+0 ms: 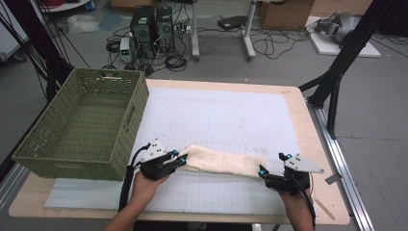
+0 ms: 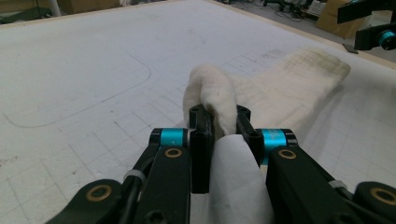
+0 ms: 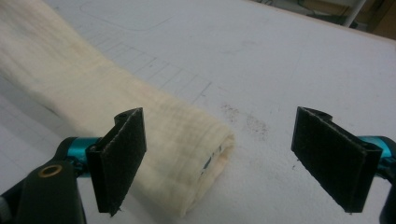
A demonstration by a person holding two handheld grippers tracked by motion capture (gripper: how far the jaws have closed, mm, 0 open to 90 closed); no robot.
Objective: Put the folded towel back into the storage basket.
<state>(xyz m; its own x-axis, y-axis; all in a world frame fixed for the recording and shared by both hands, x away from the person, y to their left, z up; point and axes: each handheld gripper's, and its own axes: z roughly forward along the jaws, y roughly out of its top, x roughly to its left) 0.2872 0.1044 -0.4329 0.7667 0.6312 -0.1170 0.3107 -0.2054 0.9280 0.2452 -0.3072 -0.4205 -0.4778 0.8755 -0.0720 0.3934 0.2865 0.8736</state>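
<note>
Both hands low: left gripper [image 1: 182,157] jaws pinch cloth [image 1: 223,161], right gripper [image 1: 272,164] gapes.

Readable text: none in any view.
White mat [image 1: 226,115] on the bench: faint printed grid lines and outlines, no letters or numbers legible.
Cream cloth [image 3: 154,140]: small dark mark at its end, too small to read.

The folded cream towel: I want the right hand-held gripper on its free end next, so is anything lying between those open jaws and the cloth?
Nothing visible. The right hand-held gripper stands open right at the end of the folded cream towel, with only bare white mat around it. The left hand-held gripper is shut on the other end.
</note>
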